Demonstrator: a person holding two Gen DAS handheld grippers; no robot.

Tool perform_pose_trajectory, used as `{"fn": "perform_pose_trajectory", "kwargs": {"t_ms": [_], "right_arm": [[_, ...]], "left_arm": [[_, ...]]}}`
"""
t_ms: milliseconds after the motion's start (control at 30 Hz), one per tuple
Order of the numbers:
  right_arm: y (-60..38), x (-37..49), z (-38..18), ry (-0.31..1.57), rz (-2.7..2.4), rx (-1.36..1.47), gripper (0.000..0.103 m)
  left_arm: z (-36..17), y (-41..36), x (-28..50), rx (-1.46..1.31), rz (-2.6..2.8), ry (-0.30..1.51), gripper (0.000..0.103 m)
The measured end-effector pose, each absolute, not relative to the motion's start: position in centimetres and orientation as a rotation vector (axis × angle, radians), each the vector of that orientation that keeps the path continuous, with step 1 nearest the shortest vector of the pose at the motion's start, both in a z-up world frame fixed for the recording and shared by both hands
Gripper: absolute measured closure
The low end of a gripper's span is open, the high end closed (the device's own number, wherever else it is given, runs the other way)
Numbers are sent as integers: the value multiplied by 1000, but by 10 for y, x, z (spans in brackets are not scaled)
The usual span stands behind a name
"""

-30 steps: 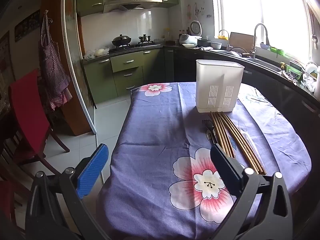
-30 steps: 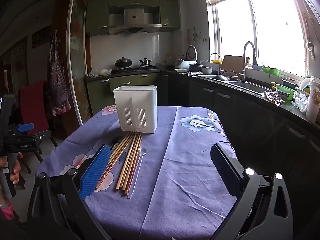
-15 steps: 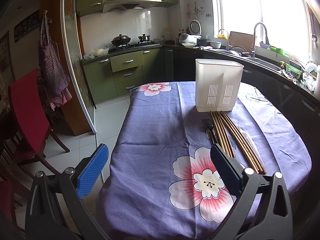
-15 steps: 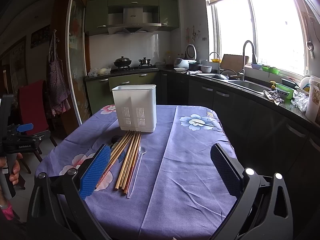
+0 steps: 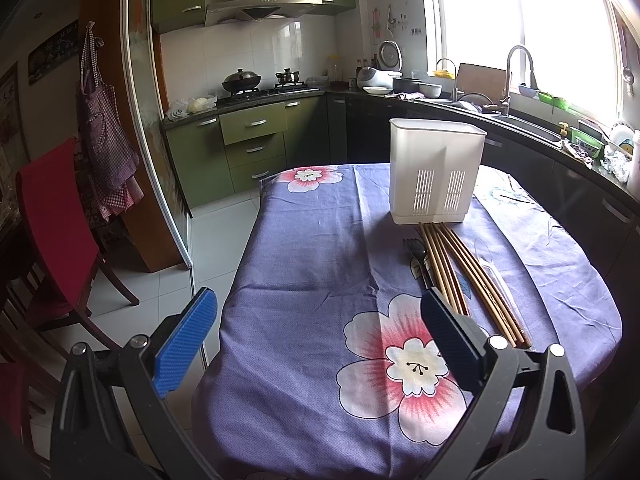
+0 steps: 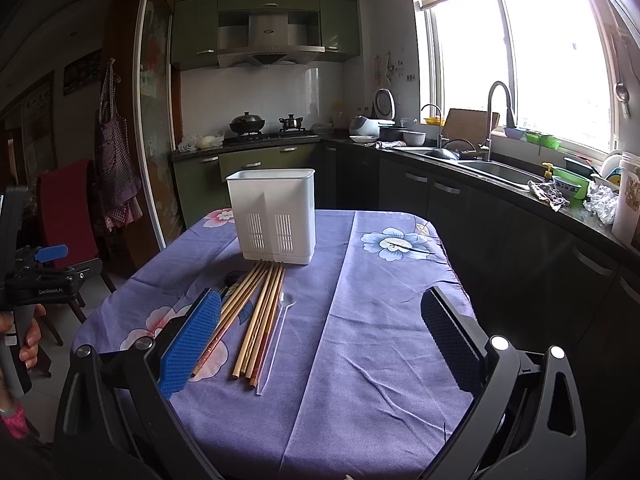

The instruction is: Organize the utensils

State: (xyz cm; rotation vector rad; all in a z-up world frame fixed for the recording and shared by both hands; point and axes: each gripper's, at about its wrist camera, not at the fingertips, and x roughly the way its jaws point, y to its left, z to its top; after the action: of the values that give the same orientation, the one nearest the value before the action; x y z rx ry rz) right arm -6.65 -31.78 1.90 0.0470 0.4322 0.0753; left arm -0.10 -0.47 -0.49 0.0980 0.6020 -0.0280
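A white slotted utensil holder (image 5: 436, 172) (image 6: 274, 216) stands upright on the purple flowered tablecloth. Before it lie several wooden chopsticks (image 5: 468, 280) (image 6: 256, 312), a black fork (image 5: 418, 258) on their left, and a clear plastic spoon (image 6: 278, 332) on their right. My left gripper (image 5: 316, 344) is open and empty, held near the table's near left edge, short of the utensils. My right gripper (image 6: 320, 340) is open and empty above the table's near end; its left finger (image 6: 190, 340) is close to the chopsticks' near ends.
The table (image 6: 380, 280) stands in a kitchen. A red chair (image 5: 52, 220) is on the left. Dark counters with a sink (image 6: 492, 170) run along the right. The stove (image 5: 256, 90) is at the back. The left gripper's body and a hand (image 6: 24, 316) show at the right wrist view's left edge.
Both grippers have shifted only slightly; the view has crept a little. Nothing on the table has moved and both stay open.
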Motion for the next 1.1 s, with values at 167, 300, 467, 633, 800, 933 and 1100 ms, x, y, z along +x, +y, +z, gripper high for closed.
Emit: {"fn": "perform_pose_trajectory", "kwargs": {"t_ms": [167, 300, 467, 633, 800, 933, 1100], "right_arm": [[-318, -66, 19, 432, 76, 47, 4], [-318, -67, 19, 432, 75, 47, 4], [-318, -67, 19, 436, 78, 47, 4], [-319, -66, 18, 439, 80, 48, 4], [-318, -65, 17, 443, 80, 47, 4], [-318, -65, 17, 443, 81, 47, 4], [-318, -65, 17, 442, 79, 46, 4]], "left_arm": [[-5, -5, -1, 100, -30, 602, 6], [-5, -6, -1, 100, -30, 603, 6], [-5, -5, -2, 99, -32, 608, 6], [-6, -5, 0, 100, -35, 612, 6], [-8, -4, 1, 100, -34, 615, 6], [-8, -4, 1, 101, -33, 614, 6], [-8, -4, 1, 101, -34, 615, 6]]}}
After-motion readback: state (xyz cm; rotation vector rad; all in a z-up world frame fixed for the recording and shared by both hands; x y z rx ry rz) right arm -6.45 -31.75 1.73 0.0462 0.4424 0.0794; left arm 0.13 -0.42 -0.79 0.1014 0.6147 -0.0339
